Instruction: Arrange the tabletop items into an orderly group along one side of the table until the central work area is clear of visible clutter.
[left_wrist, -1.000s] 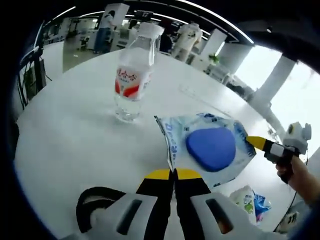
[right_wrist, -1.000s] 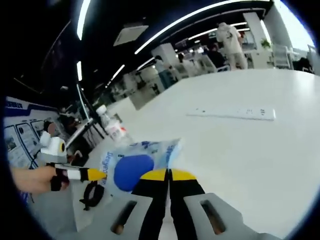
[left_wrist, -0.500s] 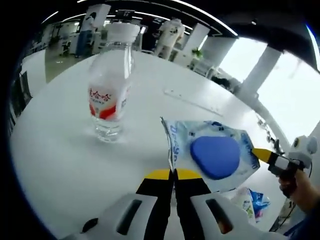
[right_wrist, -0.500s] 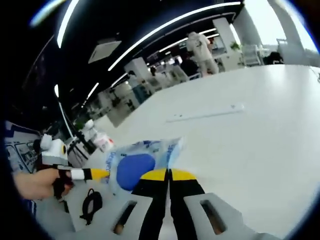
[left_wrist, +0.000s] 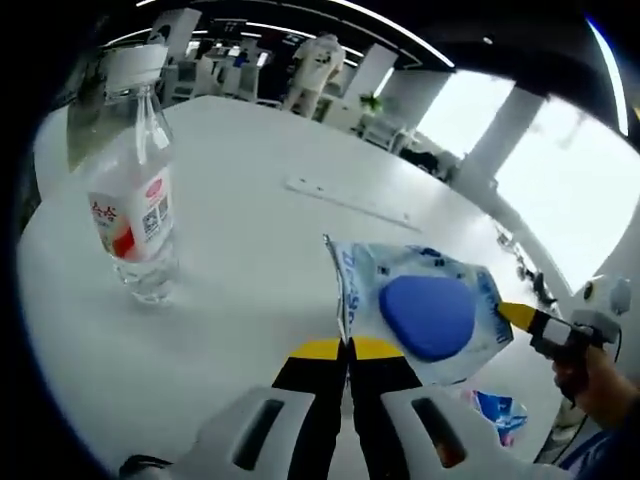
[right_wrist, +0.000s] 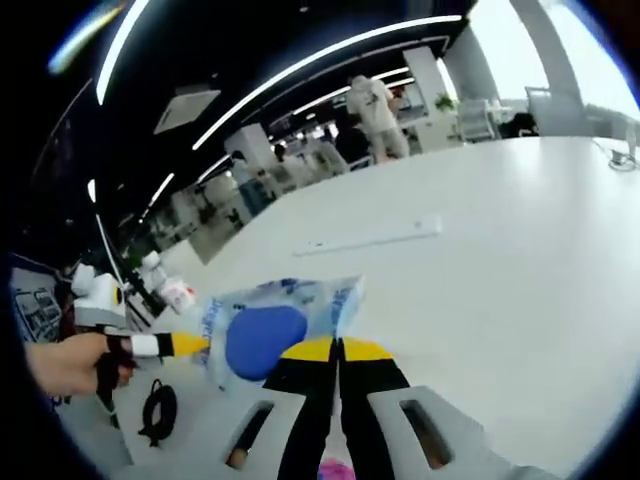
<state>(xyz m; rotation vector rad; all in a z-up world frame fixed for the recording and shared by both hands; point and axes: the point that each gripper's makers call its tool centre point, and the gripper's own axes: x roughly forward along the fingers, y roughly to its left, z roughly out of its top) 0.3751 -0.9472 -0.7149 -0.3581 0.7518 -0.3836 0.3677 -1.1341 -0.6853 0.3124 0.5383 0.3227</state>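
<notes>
The blue-and-white packet (left_wrist: 425, 305) is held above the white table (left_wrist: 240, 250), pinched at opposite edges by the left gripper (left_wrist: 348, 348) and the right gripper (right_wrist: 338, 348), jaws pressed together. The water bottle (left_wrist: 135, 215) stands well beyond the packet.

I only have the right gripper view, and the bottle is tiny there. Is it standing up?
Observer: Yes. In the left gripper view the bottle stands upright on the table, cap on, apart from the pouch.
Operator: Does the left gripper have the pouch?
Observer: Yes, the left gripper has its jaws closed on the pouch's edge.
Operator: Anything else nearby?
Observer: A small blue-and-white packet shows under the pouch's lower corner, near the right gripper.
</notes>
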